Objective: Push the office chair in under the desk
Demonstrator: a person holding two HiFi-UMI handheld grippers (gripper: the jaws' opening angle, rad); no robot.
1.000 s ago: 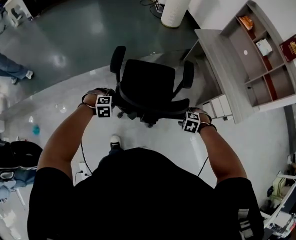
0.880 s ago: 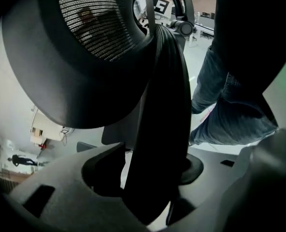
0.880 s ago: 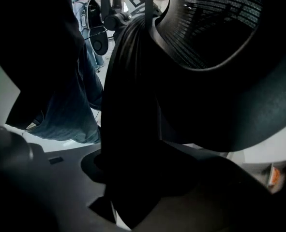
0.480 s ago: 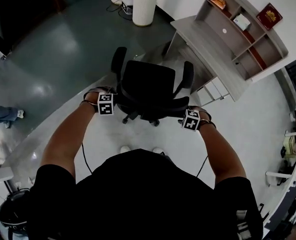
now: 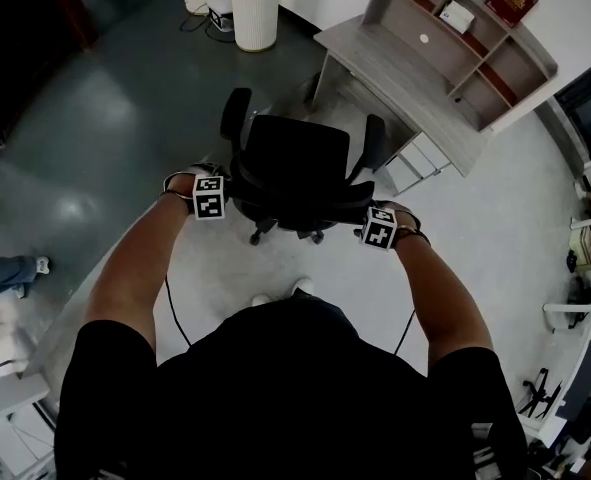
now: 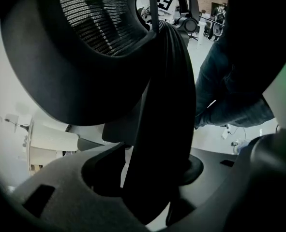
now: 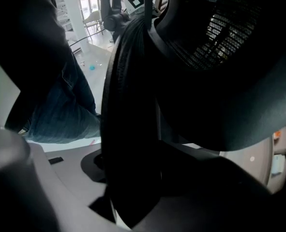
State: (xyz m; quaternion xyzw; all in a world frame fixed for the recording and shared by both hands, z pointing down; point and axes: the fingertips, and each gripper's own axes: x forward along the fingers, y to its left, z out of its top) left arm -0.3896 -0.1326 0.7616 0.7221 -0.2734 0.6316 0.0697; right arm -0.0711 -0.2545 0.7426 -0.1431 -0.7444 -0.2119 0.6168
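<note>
The black office chair [image 5: 297, 168] stands on the floor in the head view, its seat facing the grey desk [image 5: 375, 63] at the upper right, with a gap between them. My left gripper [image 5: 210, 196] grips the left edge of the backrest and my right gripper [image 5: 380, 228] grips its right edge. In the left gripper view the black backrest edge [image 6: 162, 129] runs down between the jaws of the left gripper [image 6: 152, 187], below the mesh panel [image 6: 99, 13]. The right gripper view shows the same edge [image 7: 133, 124] clamped in the right gripper [image 7: 133, 192].
A shelf unit [image 5: 475, 28] with books rises behind the desk, and white drawers [image 5: 415, 163] sit beneath it. A white column [image 5: 255, 8] stands to the desk's left. Someone's legs [image 5: 5, 273] show at the far left. A cable [image 5: 170, 308] trails on the floor.
The desk, shelf and column have slid leftward and upward in the head view as I turn and step with the chair. Both grippers stay on the backrest.
</note>
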